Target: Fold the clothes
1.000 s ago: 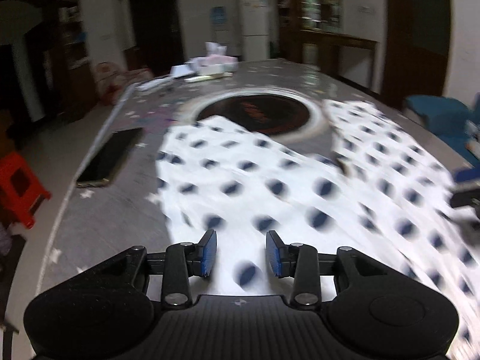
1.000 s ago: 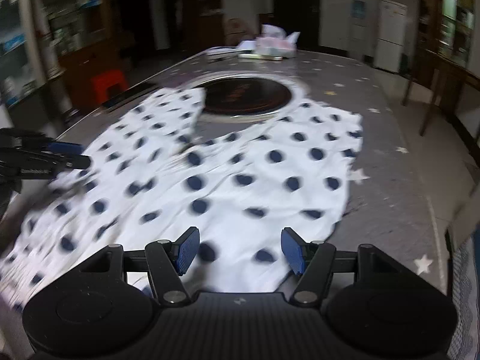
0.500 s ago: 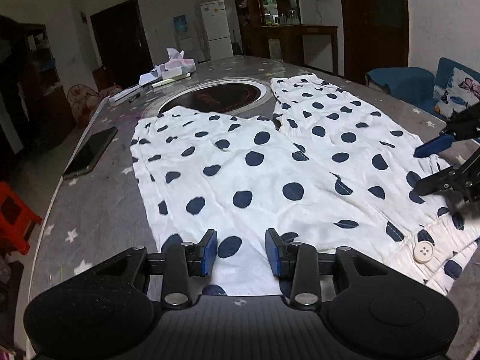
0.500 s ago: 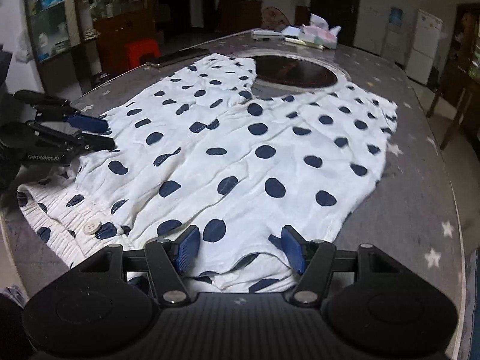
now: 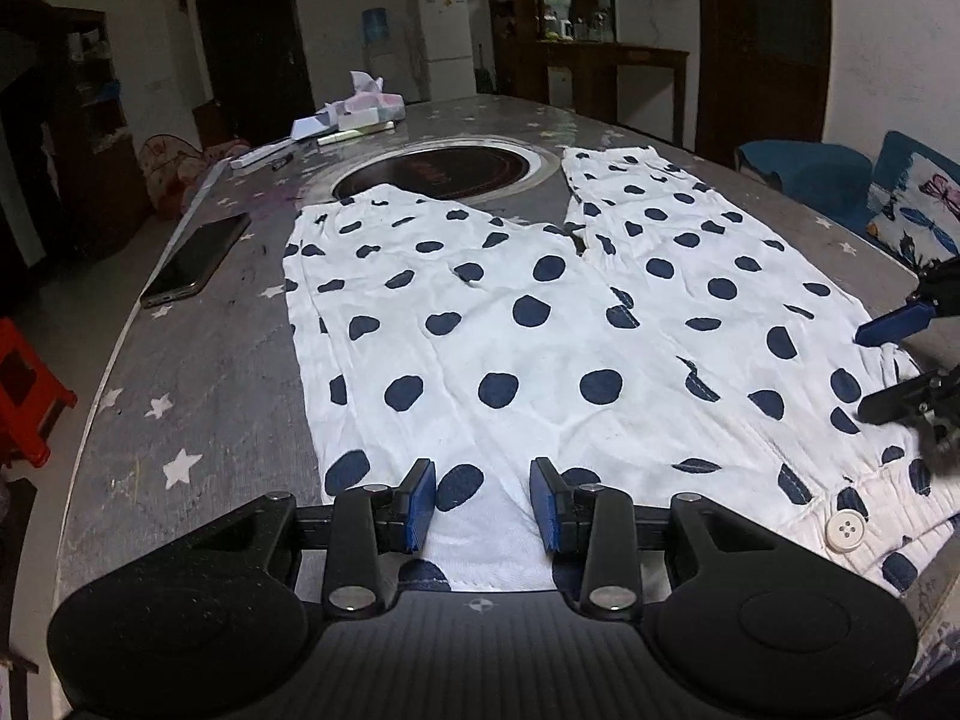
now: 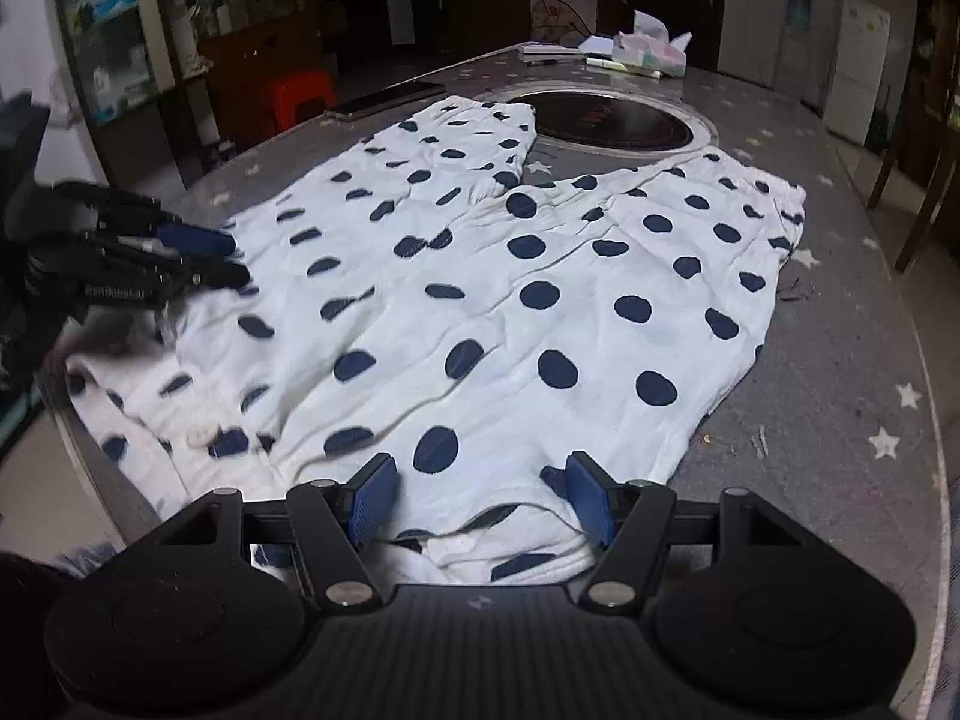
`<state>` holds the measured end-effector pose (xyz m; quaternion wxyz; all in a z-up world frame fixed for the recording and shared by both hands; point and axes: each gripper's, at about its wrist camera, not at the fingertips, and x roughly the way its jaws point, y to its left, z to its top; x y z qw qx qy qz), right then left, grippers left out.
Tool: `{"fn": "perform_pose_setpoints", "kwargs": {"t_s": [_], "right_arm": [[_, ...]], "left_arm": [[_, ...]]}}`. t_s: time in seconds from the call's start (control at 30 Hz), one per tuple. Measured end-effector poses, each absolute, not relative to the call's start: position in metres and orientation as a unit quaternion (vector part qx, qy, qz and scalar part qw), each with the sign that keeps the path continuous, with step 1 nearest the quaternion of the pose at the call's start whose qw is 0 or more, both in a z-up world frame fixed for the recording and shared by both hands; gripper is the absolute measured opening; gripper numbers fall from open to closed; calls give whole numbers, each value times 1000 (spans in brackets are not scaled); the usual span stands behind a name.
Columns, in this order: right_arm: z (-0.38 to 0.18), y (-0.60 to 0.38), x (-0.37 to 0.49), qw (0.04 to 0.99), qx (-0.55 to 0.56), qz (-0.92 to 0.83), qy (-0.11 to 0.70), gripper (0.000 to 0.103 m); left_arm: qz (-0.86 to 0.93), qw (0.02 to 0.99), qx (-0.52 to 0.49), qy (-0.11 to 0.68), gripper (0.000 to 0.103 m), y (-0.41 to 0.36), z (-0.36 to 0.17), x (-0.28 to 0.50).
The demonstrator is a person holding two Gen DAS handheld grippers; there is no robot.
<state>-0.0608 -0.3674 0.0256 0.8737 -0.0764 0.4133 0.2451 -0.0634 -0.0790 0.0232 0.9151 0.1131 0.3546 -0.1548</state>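
Your polka-dot shorts (image 5: 540, 330) spread flat on the starred table (image 5: 198, 372), phone (image 5: 195, 261) beside them, tissue box (image 6: 651, 54) beyond, your left gripper (image 5: 480, 504) and right gripper (image 6: 480, 495) both gaping over the waistband, gripping nothing.

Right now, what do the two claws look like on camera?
Both match: a black ribbed body with two round side housings, black linkage arms with silver pivot pins, and blue ribbed pads on the fingers. The left claw shows a small round mark on its body; the right claw does too. White lettering, unreadable, shows on the left one's side in the right view.
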Motion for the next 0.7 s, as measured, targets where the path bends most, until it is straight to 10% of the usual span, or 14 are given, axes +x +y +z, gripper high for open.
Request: {"fn": "perform_pose_setpoints", "kwargs": {"t_s": [0.7], "right_arm": [[29, -387, 69, 907, -53, 184, 375, 63]], "left_arm": [[-111, 926, 120, 341, 38, -88, 31, 49]]}}
